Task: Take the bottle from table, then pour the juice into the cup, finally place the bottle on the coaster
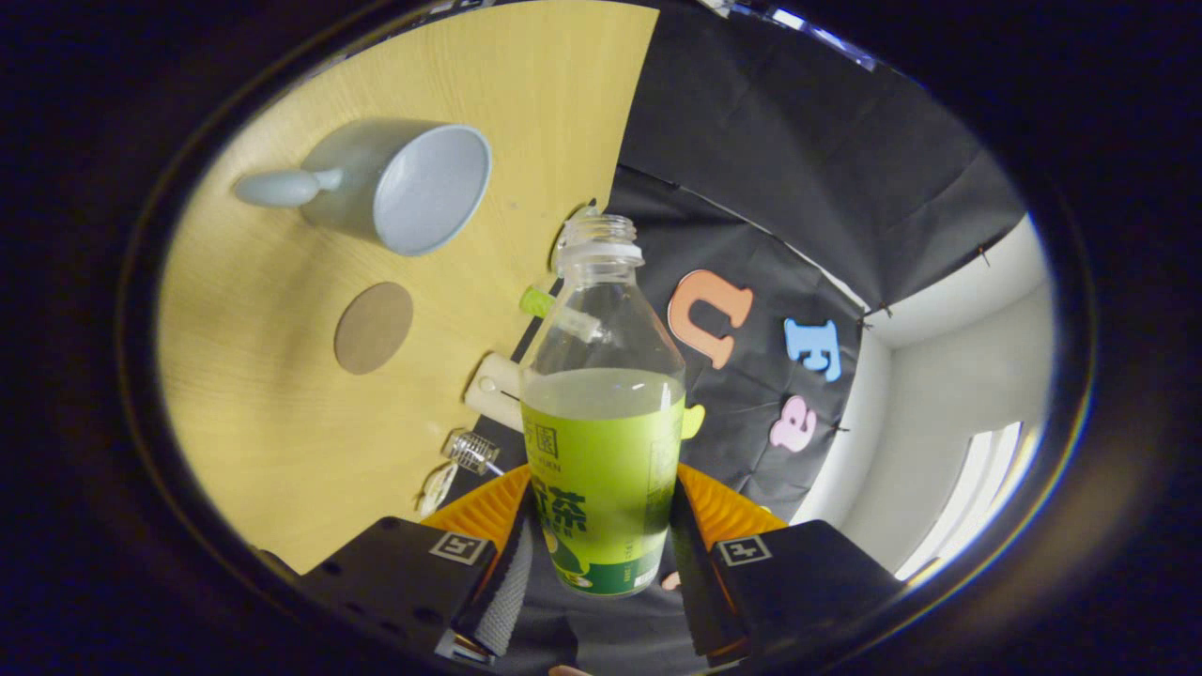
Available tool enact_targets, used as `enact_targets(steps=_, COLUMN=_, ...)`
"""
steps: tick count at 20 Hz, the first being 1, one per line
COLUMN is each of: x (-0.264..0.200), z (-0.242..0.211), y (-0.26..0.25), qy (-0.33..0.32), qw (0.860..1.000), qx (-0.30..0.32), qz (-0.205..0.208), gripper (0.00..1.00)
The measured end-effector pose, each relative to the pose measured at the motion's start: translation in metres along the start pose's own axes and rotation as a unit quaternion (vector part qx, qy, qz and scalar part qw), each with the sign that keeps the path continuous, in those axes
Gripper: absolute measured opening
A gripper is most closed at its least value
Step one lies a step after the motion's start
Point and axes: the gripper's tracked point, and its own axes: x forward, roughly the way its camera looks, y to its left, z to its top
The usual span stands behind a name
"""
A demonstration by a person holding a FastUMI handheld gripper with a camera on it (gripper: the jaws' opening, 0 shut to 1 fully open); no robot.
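1. Clear plastic makes up the bottle point(602, 404), which stands between the fingers of the claw point(601, 554); both fingers press on its labelled lower body, so the claw is clamped on the bottle. The bottle looks lifted off the desk point(263, 394), its mouth reaching well ahead of the fingers.
2. The cap is off and the neck is open. Pale juice fills it to about the top of the green label, so it should feel moderately light, with the weight sitting low near the grip.
3. Thin plastic of this kind probably gives under pressure; a hard squeeze could dent the wall and push juice upward. The glossy label may be slippery, so a hold on the wide labelled part, as now, seems the safest place.
4. The liquid will slosh when tipped, so the pour likely calls for a slow tilt.
5. The cup point(399, 188), grey-blue with a handle, lies beyond the fingers and off to the left of the bottle's mouth; it looks empty, though its bottom is hard to judge.
6. The round brown coaster point(374, 328) sits on the desk between the cup and the claw.
7. The bottle's base is hidden between the fingers. Small things at the desk edge behind the bottle are partly covered and too unclear to name.
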Motion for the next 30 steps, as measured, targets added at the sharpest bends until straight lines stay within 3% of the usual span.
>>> enact_targets(steps=4, x=-0.006, z=-0.003, y=0.008, qy=0.006, qw=0.997, qx=0.075, qz=0.009, gripper=0.74)
enact_targets(steps=7, x=-0.005, z=-0.010, y=0.020, qy=0.020, qw=0.987, qx=0.154, qz=0.031, gripper=0.74)
enact_targets(steps=10, x=-0.010, z=-0.016, y=0.034, qy=0.027, qw=0.962, qx=0.266, qz=0.062, gripper=0.74)
enact_targets(steps=14, x=-0.013, z=-0.015, y=0.040, qy=0.023, qw=0.925, qx=0.371, qz=0.076, gripper=0.75)
enact_targets(steps=18, x=-0.019, z=-0.013, y=0.046, qy=0.027, qw=0.871, qx=0.479, qz=0.106, gripper=0.74)
enact_targets(steps=22, x=-0.016, z=-0.020, y=0.041, qy=0.033, qw=0.816, qx=0.567, qz=0.108, gripper=0.74)
enact_targets(steps=27, x=-0.008, z=-0.028, y=0.037, qy=0.035, qw=0.724, qx=0.679, qz=0.116, gripper=0.74)
enact_targets(steps=30, x=0.001, z=-0.031, y=0.039, qy=0.039, qw=0.695, qx=0.708, qz=0.119, gripper=0.74)
